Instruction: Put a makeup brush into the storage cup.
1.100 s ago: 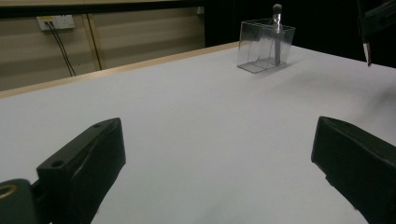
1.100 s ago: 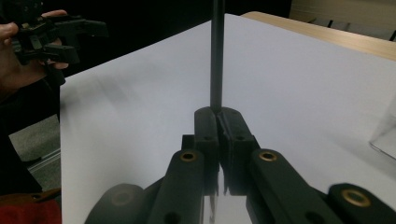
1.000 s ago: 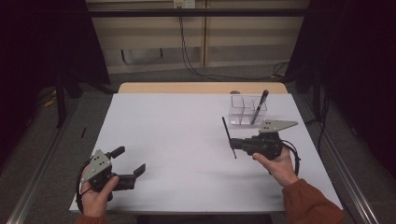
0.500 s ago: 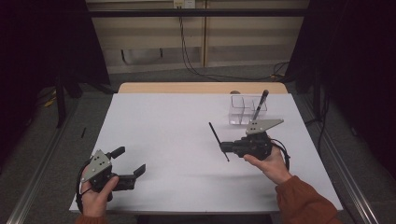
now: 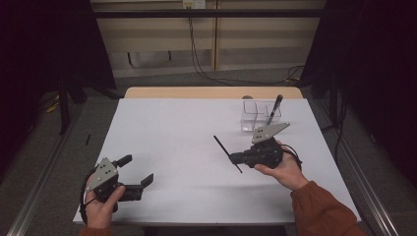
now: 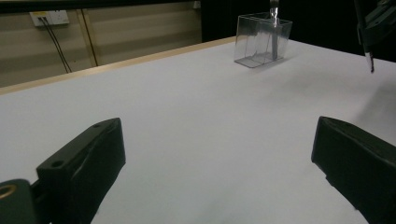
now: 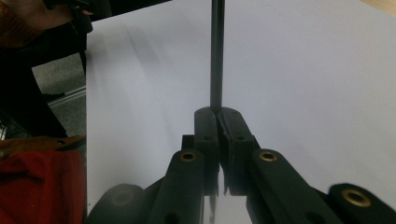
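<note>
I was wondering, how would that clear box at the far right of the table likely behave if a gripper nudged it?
The clear box looks thin-walled and nearly empty, so it is probably light and would slide easily on the smooth white table. The dark pen leaning in it stands above the rim, which may make the box prone to tip. Its hard plastic could crack if squeezed.

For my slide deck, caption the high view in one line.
Right hand-held gripper shut on a thin black pen above the white table.

Pen (image 7: 217, 56) — upper end cut off by the top edge in the right gripper view; gripped portion hidden between the jaws. Clear box (image 6: 262, 39): contents cropped at the top edge — unidentifiable.
</note>
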### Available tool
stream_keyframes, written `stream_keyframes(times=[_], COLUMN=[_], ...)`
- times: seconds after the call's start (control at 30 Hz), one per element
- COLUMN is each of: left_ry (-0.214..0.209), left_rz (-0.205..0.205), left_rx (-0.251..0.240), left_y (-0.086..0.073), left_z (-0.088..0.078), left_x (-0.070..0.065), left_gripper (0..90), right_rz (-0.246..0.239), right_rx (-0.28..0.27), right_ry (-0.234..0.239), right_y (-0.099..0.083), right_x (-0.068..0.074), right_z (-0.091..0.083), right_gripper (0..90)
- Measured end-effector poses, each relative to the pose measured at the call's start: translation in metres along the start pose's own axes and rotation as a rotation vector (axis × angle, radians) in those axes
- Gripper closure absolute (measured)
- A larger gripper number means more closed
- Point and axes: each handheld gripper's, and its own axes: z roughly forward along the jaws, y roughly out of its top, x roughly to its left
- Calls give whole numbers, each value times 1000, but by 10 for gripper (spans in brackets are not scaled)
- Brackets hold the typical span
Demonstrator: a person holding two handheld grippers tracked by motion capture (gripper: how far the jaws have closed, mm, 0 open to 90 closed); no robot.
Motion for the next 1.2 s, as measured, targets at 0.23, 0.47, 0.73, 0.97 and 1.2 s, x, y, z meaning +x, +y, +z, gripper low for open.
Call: stream_keyframes(times=[0.23,0.47,0.73,0.97,1.2], left_ry=[-31,-48,-87,-128,-154], left_rz=[-7,1,82,109,131], left_rx=[13,33,69,110,149], left_y=[5,16,26,32,45], left_z=[2,3,7,12,17], left_x=[0,-2,-10,-14,-14], left_gripper=[32,29,28,28,29], right_rz=[-35,-60,-80,-115,-145], right_rx=[76,205,285,358,469], right_ry=[-9,5,40,39,49], right_y=[7,12,14,17,17], right_x=[3,1,4,8,10], right_z=[0,9,17,19,27], right_gripper=[866,866,866,866,866])
